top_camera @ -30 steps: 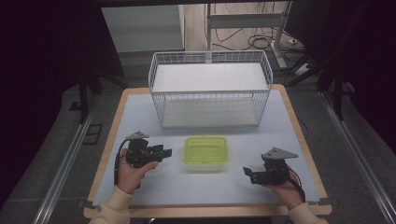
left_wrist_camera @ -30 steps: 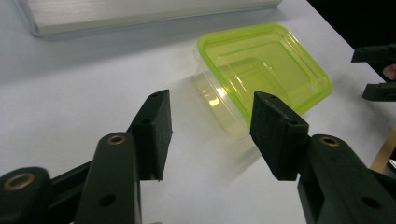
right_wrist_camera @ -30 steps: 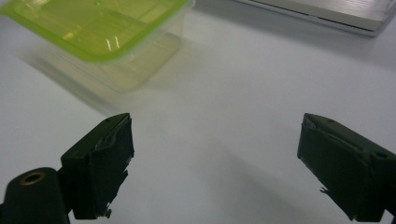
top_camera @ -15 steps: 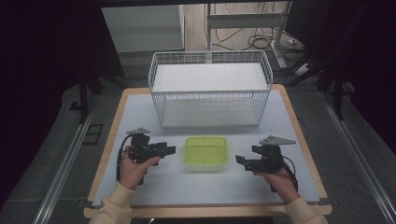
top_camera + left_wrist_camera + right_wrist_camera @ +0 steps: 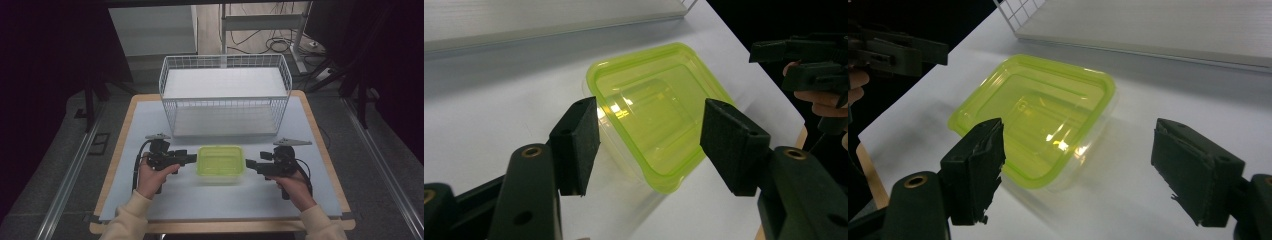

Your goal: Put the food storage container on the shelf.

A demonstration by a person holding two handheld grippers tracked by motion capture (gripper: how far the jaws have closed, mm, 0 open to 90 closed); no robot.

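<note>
A clear container with a lime-green lid lies flat on the white table top, between my two grippers. My left gripper is open at its left edge, jaws pointing right. In the left gripper view the container sits just beyond the spread pads, nothing between them. My right gripper is open at the container's right edge, jaws pointing left. The right gripper view has the container ahead of its left pad, with the jaws wide apart.
A white wire basket stands behind the container at the back of the table. The table's wooden rim runs along the right side. Bare white surface lies in front of the container.
Both grippers have moved inward toward the container, the right one farther, and now flank its two short edges. The container has not moved.
</note>
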